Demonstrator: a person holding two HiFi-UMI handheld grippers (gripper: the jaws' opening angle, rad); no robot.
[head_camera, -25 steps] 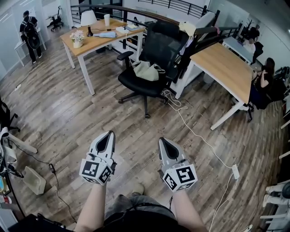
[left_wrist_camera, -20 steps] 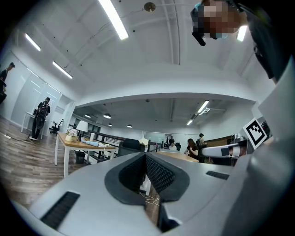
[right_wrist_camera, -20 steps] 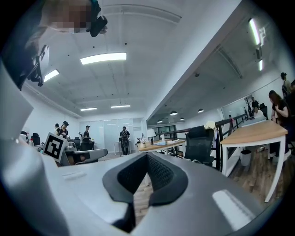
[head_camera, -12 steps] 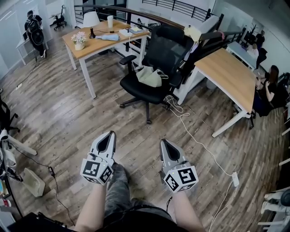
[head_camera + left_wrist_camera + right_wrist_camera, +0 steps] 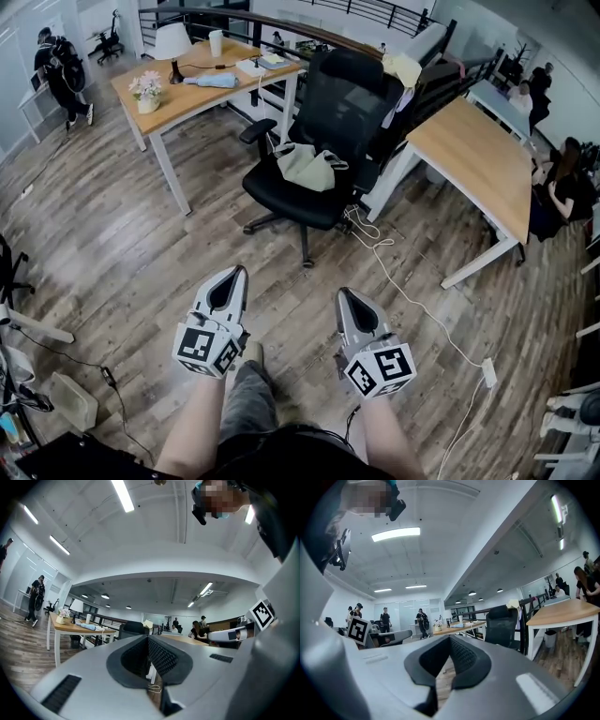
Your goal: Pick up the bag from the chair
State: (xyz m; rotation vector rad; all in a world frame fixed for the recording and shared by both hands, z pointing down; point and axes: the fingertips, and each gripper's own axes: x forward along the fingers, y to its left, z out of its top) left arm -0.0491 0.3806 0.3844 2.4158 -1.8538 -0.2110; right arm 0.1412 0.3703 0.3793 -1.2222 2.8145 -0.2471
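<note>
A pale olive bag [image 5: 305,167] with a strap lies on the seat of a black mesh office chair [image 5: 339,98], in the upper middle of the head view. My left gripper [image 5: 238,271] and right gripper [image 5: 343,292] are held low over the wood floor, well short of the chair. Both point toward it, each with its jaws closed together on nothing. The left gripper [image 5: 149,638] sees the chair's back [image 5: 133,628] just over its jaws. From the right gripper [image 5: 451,637], the chair [image 5: 502,620] stands to the right. Neither gripper view shows the bag.
A wooden desk [image 5: 202,84] with a lamp, flowers and cup stands left of the chair, and a second desk [image 5: 469,150] to its right. A white cable [image 5: 412,286] runs across the floor to a power strip [image 5: 487,372]. People stand far left and sit far right.
The chair and bag have come slightly nearer in the head view. A leg has stepped forward between the grippers. Both grippers stay shut and level.
</note>
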